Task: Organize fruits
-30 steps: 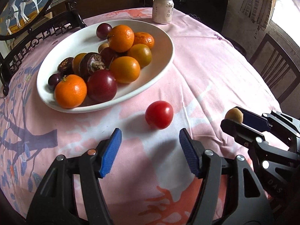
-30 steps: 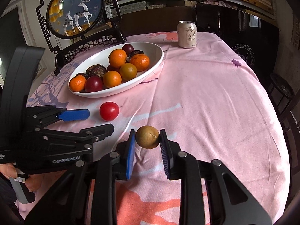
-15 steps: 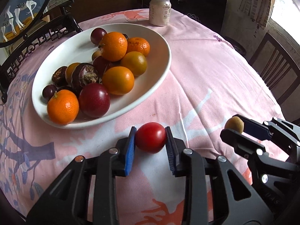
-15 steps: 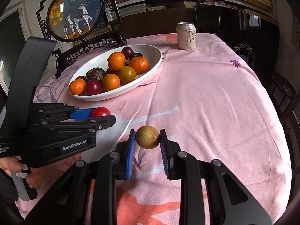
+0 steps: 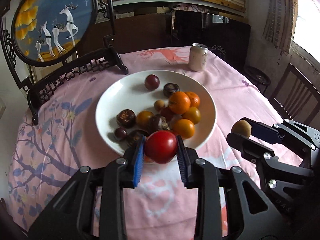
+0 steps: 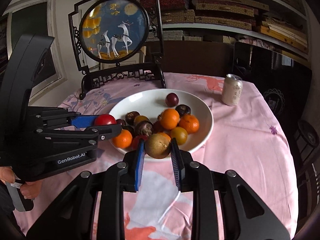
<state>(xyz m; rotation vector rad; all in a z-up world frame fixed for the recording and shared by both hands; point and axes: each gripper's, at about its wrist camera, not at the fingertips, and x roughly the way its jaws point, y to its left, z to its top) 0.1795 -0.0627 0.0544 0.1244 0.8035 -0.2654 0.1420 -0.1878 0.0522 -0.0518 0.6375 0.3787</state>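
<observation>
Left wrist view – tomato (image 5: pixel 161 147) clamped between fingers (image 5: pixel 138 158); held above plate (image 5: pixel 112 100).

Your right gripper (image 6: pixel 157 152) clamps a round brownish-tan fruit (image 6: pixel 157 145) at the near rim of the white oval ceramic plate (image 6: pixel 206 128). Your left gripper (image 6: pixel 104 124) pinches a glossy red tomato (image 6: pixel 104 119) at that plate's left edge.

Oranges (image 5: pixel 179 102) sitting in bowl: about five
Red tomatoes (image 5: pixel 161 147) being gripped: one
Brown fruits (image 6: pixel 157 145) being gripped: one
Cans (image 5: pixel 198 57) standing: one
Bowls (image 5: pixel 112 108) sitting: one
</observation>
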